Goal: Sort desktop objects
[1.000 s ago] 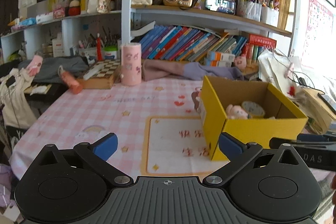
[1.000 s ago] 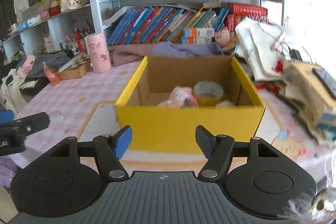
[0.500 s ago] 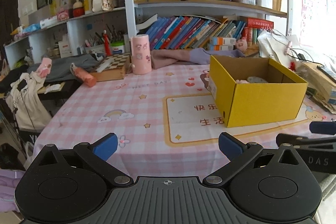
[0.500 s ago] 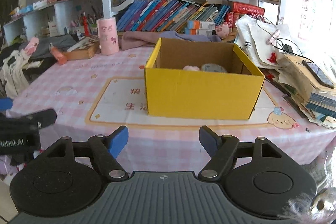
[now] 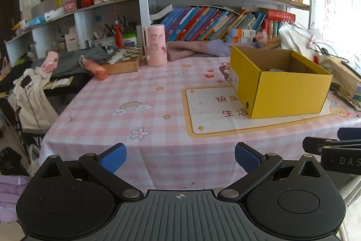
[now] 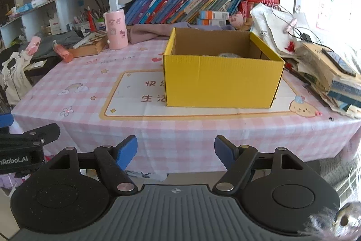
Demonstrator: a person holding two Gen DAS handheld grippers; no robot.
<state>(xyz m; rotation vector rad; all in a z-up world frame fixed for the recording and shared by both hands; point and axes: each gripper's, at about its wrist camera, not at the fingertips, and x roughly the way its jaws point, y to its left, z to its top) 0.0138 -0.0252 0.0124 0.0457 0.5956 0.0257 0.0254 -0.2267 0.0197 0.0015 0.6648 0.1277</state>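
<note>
A yellow cardboard box stands open on the pink checked tablecloth, on its white printed panel. Only a sliver of what lies inside shows over its rim. My left gripper is open and empty, held off the table's near edge. My right gripper is open and empty, also back from the near edge, facing the box. Each gripper shows at the side of the other's view.
A pink cylinder, a wooden chessboard box and a coral bottle stand at the far left. A stack of books and papers lies at the right. Bookshelves rise behind.
Both grippers have drawn back from the box and away from the table; the box looks smaller and more of the cloth shows. Both stayed open.
</note>
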